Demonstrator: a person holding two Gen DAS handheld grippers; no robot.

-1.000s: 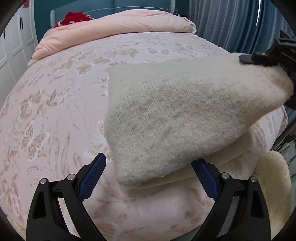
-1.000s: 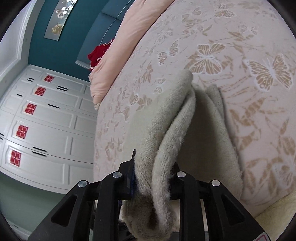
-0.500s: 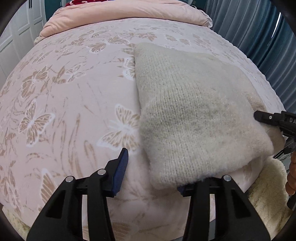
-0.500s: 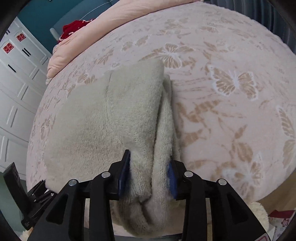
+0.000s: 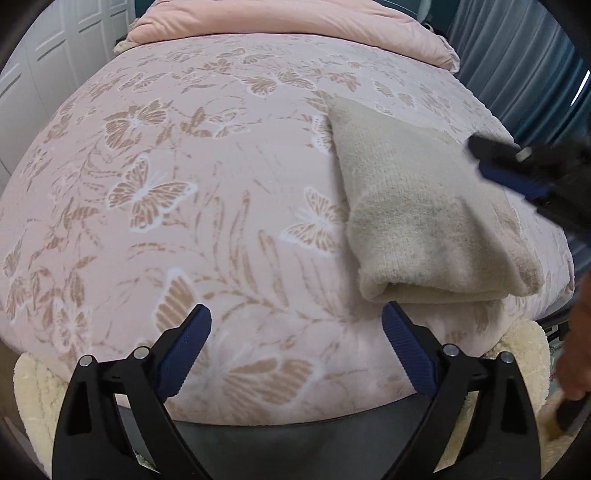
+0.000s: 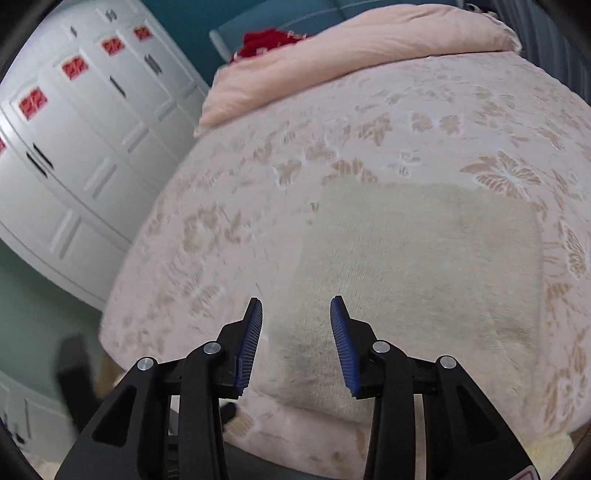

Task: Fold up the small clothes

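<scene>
A folded cream knit garment lies flat near the foot edge of a bed covered in a pink butterfly-print spread, toward the bed's right side in the left wrist view. To its left the spread runs wide and bare up to a peach duvet rolled at the head. White wardrobe doors stand beyond the bed's far side, blue curtains on the other, and a fluffy cream rug shows below the foot edge.

The left gripper hovers over bare spread just short of the garment's near corner, its fingers spread wide with nothing between them, having just opened. A second ago the right gripper pinched a bunched edge of the knit and held it raised; now its fingers stand partly apart above the garment, gripping nothing, and the cloth has dropped into a tidy rectangle. A blurred hand shows at the right margin.

The knit looks fuzzy, doubled over, with the fold's rounded edge facing the foot of the bed.
</scene>
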